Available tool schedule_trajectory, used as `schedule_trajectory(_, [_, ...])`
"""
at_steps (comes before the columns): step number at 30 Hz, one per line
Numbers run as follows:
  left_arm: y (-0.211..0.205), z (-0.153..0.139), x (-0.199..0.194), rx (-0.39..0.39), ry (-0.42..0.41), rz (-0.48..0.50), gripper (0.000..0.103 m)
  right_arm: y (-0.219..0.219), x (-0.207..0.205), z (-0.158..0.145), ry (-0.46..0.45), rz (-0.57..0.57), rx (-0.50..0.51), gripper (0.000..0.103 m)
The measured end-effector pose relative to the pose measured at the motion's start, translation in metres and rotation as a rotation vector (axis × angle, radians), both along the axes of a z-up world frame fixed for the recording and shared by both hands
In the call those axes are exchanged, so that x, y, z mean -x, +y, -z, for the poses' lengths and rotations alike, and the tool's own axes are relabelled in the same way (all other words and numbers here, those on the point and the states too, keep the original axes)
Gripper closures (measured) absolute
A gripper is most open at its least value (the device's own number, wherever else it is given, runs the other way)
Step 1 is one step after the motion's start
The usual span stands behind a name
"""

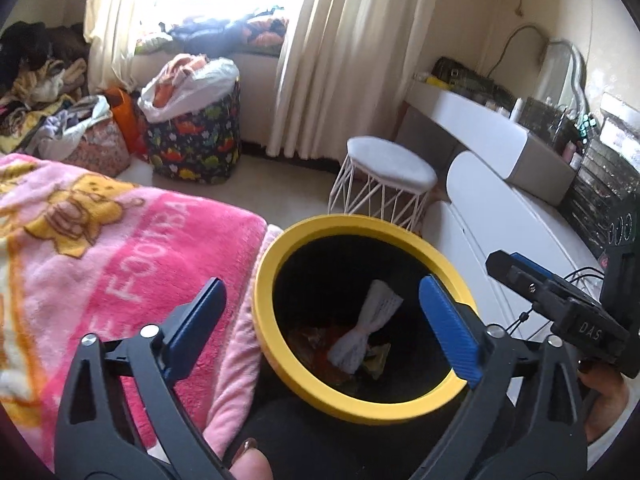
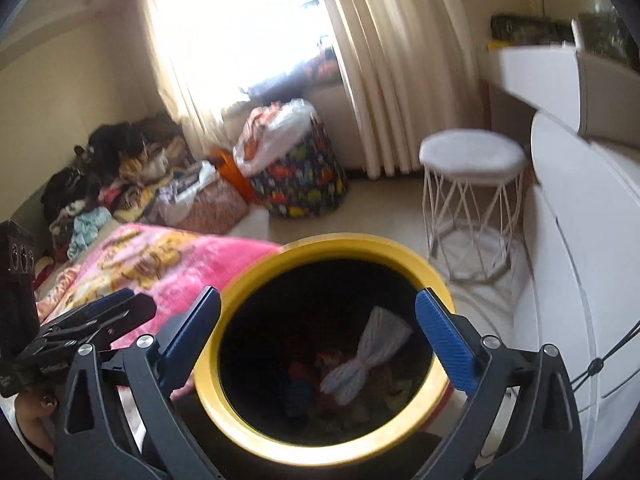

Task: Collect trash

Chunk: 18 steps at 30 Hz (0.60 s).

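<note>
A black trash bin with a yellow rim (image 1: 276, 264) stands beside the bed; it also shows in the right wrist view (image 2: 224, 304). Inside lies a twisted white paper (image 1: 366, 330), seen too in the right wrist view (image 2: 368, 356), on top of colourful wrappers (image 1: 320, 340). My left gripper (image 1: 324, 320) is open and empty, held above the bin's mouth. My right gripper (image 2: 320, 332) is open and empty, also above the bin. The right gripper shows at the right edge of the left wrist view (image 1: 560, 304), and the left gripper at the left edge of the right wrist view (image 2: 92, 320).
A pink blanket (image 1: 100, 248) covers the bed left of the bin. A white wire-legged stool (image 1: 390, 172) stands behind it. White furniture (image 1: 520, 216) runs along the right. A dinosaur-print bag (image 1: 196, 136) and piles of clothes (image 1: 48, 92) sit near the curtains (image 1: 352, 48).
</note>
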<state>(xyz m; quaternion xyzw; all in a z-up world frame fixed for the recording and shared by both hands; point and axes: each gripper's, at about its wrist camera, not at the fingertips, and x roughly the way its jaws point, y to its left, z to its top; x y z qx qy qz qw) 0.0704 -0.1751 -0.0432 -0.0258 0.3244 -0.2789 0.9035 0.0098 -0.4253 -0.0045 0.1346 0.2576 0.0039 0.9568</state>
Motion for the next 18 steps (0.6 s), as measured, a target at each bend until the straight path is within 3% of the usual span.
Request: schedule_trajectory(18, [0.04, -0.027, 0.053, 0.061, -0.194, -0.096, 0.011, 0.022, 0.051, -0.025, -0.299, 0.056, 0.057, 0.007])
